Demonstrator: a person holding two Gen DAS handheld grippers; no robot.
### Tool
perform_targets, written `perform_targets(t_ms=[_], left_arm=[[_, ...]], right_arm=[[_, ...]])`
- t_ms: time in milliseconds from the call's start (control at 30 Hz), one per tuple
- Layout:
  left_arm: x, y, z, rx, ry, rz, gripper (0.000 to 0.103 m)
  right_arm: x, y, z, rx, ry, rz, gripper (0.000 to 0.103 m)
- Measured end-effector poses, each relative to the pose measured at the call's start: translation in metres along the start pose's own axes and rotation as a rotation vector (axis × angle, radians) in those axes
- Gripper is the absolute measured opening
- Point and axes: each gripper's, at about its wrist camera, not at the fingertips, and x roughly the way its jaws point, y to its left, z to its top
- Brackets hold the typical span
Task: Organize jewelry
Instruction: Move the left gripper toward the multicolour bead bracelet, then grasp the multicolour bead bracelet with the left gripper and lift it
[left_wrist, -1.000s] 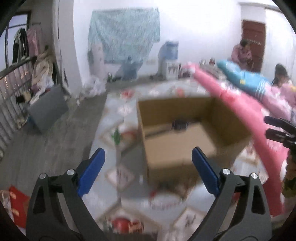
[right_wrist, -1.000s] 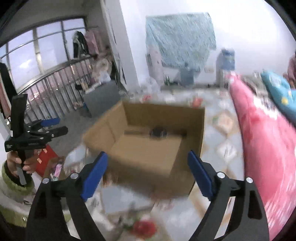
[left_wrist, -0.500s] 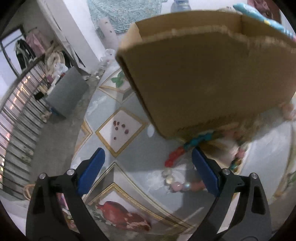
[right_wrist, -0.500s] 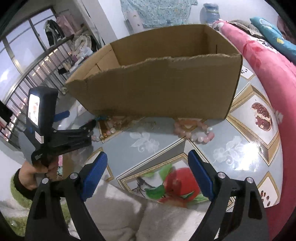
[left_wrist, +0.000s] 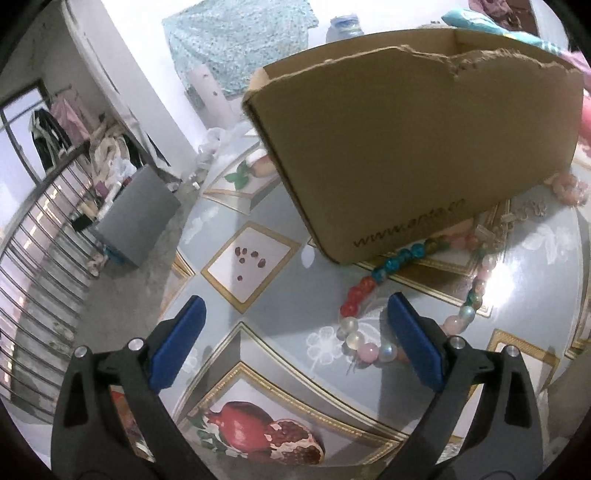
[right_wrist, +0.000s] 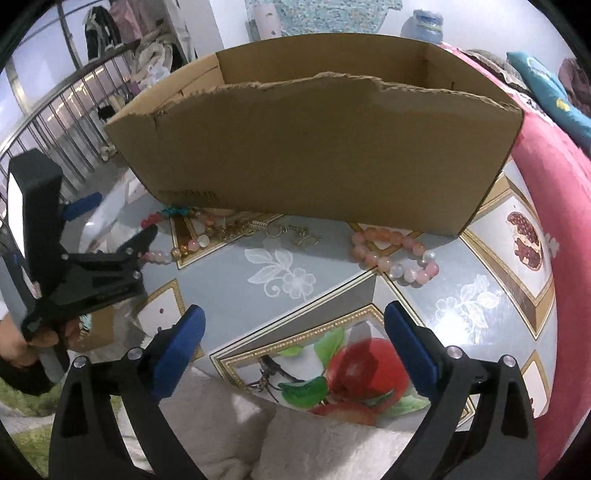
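Both tongs have dropped from looking over the cardboard box to the floor in front of it — left tongs released over the multicoloured bead strand, right tongs opening, empty, short of the pink bracelet — so picking can start.

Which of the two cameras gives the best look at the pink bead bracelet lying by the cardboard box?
The right wrist view: the pink bead bracelet lies whole and unobstructed before the cardboard box. In the left wrist view only part of it shows, at the far right edge.
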Motion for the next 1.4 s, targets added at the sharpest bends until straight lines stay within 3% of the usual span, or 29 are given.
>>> perform_targets(t_ms=[467, 500, 633, 700, 833, 967, 1167, 1233, 1400], left_arm=[[0.016, 0.026, -0.004, -0.150, 0.061, -0.131, 0.095], [0.017, 0.028, -0.005, -0.168, 0.066, -0.140, 0.096], [0.024, 0.033, -0.007, -0.244, 0.101, -0.193, 0.096], [0.027, 0.035, -0.008, -0.265, 0.111, -0.218, 0.096], [0.024, 0.032, -0.010, -0.231, 0.089, -0.223, 0.096], [0.015, 0.030, -0.020, -0.186, 0.071, -0.266, 0.096], [0.005, 0.035, -0.033, -0.169, 0.061, -0.274, 0.096], [0.001, 0.034, -0.033, -0.157, 0.040, -0.252, 0.095], [-0.017, 0.036, -0.031, -0.169, -0.044, -0.292, 0.091]], right_arm=[[0.018, 0.014, 0.002, -0.075, 0.005, -0.130, 0.097], [0.016, 0.014, 0.001, -0.072, -0.019, -0.135, 0.097], [-0.018, 0.013, 0.003, -0.058, -0.249, -0.139, 0.097], [-0.026, 0.015, 0.005, -0.063, -0.293, -0.112, 0.097], [-0.024, 0.008, 0.009, -0.003, -0.282, -0.042, 0.097], [-0.029, -0.004, 0.008, 0.073, -0.323, 0.035, 0.097], [-0.028, 0.008, 0.009, 0.034, -0.336, 0.094, 0.097], [-0.024, 0.016, 0.010, 0.012, -0.323, 0.133, 0.093], [-0.001, 0.031, 0.015, -0.005, -0.220, 0.228, 0.068]])
